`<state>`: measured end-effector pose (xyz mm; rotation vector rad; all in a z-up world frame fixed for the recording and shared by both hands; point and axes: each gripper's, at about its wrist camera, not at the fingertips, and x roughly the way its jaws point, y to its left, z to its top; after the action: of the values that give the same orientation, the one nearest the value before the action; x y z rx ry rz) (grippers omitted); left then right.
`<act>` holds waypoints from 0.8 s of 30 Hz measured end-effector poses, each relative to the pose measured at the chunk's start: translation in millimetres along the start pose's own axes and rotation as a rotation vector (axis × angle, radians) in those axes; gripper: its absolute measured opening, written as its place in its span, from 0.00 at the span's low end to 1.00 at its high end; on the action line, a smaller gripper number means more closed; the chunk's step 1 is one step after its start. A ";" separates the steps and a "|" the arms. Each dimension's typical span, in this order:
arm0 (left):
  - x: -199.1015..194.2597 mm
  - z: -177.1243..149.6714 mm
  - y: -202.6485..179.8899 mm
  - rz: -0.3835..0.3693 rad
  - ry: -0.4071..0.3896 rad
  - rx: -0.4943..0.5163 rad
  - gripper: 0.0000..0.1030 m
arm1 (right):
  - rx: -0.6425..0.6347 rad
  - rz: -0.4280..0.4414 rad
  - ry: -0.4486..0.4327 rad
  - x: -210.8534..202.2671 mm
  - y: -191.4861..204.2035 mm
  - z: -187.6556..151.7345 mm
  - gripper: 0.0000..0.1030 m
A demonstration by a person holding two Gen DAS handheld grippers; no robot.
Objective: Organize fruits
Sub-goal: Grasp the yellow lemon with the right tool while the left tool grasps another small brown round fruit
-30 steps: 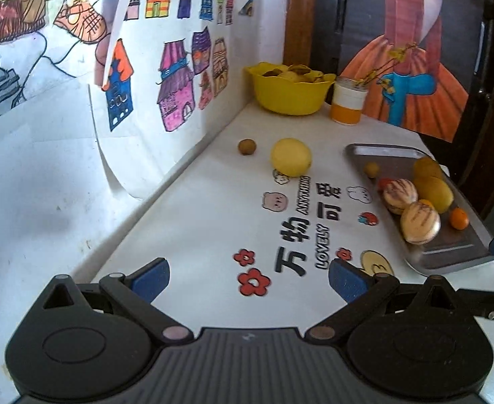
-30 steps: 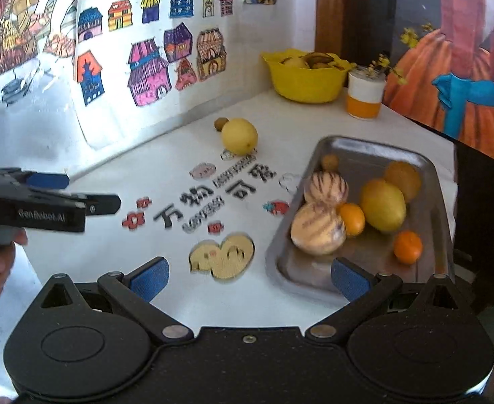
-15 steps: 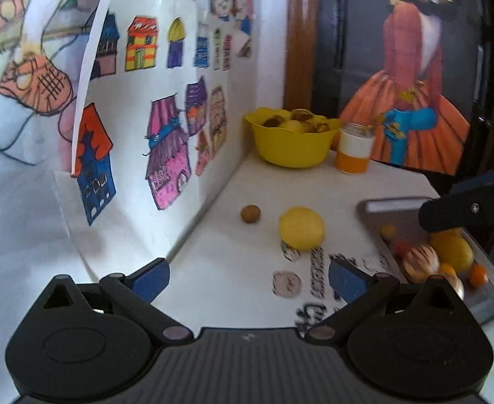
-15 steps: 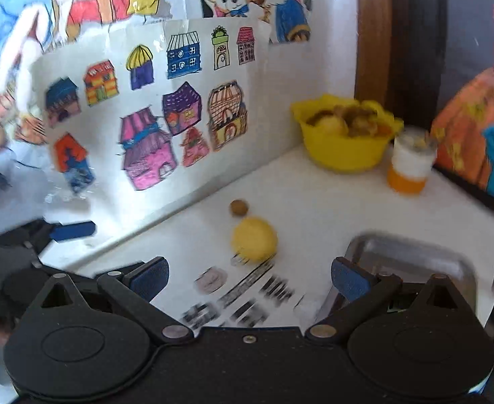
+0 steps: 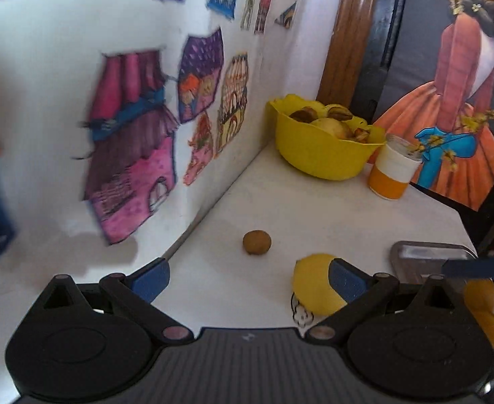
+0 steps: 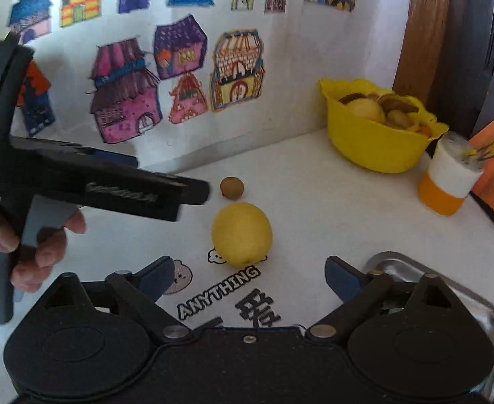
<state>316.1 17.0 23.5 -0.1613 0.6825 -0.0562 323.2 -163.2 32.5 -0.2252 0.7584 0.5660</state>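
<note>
A yellow lemon (image 6: 242,234) lies on the white table just beyond the tips of my right gripper (image 6: 249,277). Its jaws are closing, with nothing between the pads. A small brown fruit (image 6: 232,187) sits a little farther back. In the left wrist view the brown fruit (image 5: 256,242) lies ahead of my open, empty left gripper (image 5: 247,281). Its right finger partly hides the lemon (image 5: 311,289). A person's hand (image 6: 41,245) holds the left gripper (image 6: 171,176), which reaches in from the left.
A yellow bowl (image 6: 375,148) of fruit and an orange-and-white cup (image 6: 449,185) stand in the far corner. A metal tray (image 6: 435,277) sits at the right, orange fruits (image 5: 482,303) in it. A wall with drawings (image 5: 129,134) runs close along the left.
Both grippers have moved forward toward the far corner, so lemon, brown fruit and bowl look nearer. The tray has slid to the lower right edge. The right jaws have narrowed a little.
</note>
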 end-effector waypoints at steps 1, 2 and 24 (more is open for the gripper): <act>7.4 1.6 -0.3 -0.002 0.005 -0.001 0.98 | 0.010 0.007 0.001 4.0 -0.5 0.2 0.89; 13.5 2.7 -1.1 -0.004 0.010 0.001 0.97 | 0.018 0.012 0.003 8.6 -1.5 0.5 0.87; 81.9 11.1 -6.4 -0.001 0.095 0.014 0.55 | 0.093 0.045 0.077 77.5 -8.7 15.4 0.60</act>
<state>386.5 3.6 -18.0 -0.1461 0.7766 -0.0700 382.5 -133.2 -11.1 -0.1453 0.8643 0.5657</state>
